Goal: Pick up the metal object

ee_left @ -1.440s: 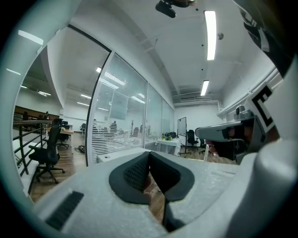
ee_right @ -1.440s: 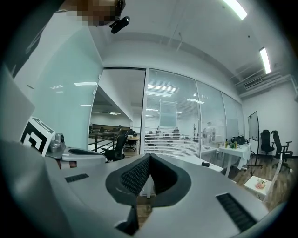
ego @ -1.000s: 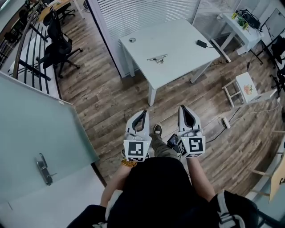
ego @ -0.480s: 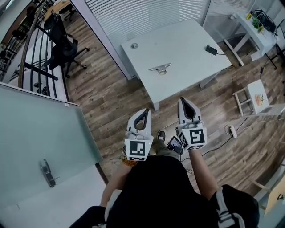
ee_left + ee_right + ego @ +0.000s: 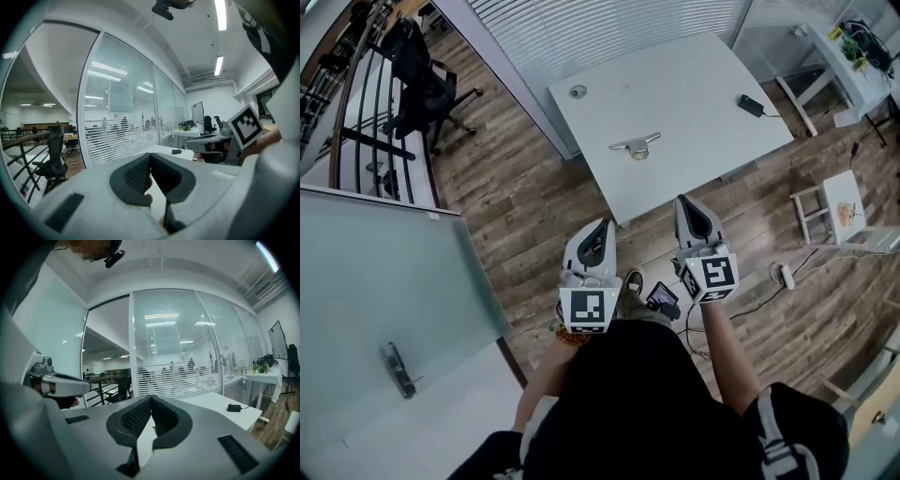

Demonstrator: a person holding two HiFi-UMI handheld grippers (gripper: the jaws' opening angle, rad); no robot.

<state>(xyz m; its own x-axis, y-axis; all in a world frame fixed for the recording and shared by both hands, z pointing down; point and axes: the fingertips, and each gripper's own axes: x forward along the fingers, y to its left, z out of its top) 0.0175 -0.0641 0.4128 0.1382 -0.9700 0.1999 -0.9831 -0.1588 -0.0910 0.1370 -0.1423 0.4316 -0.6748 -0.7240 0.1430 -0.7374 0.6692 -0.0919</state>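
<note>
The metal object (image 5: 635, 145), a silver handle-shaped piece, lies flat near the middle of the white table (image 5: 694, 84) in the head view. Both grippers are held above the wooden floor, short of the table's near edge. My left gripper (image 5: 605, 223) is shut with nothing in it, its tips meeting in the left gripper view (image 5: 150, 154). My right gripper (image 5: 685, 201) is also shut and empty, and its pads touch in the right gripper view (image 5: 151, 398). Neither gripper view shows the metal object, as the jaws cover that part of the table.
A black adapter (image 5: 751, 105) and a small round disc (image 5: 577, 91) also lie on the table. An office chair (image 5: 417, 75) and railing stand at the left, a glass door (image 5: 384, 281) nearer left. A white stool (image 5: 847, 202) and a power strip (image 5: 783, 275) are on the right.
The table has come nearer and lower in the head view as the person steps toward it. Both grippers have moved forward with the body and stayed shut.
</note>
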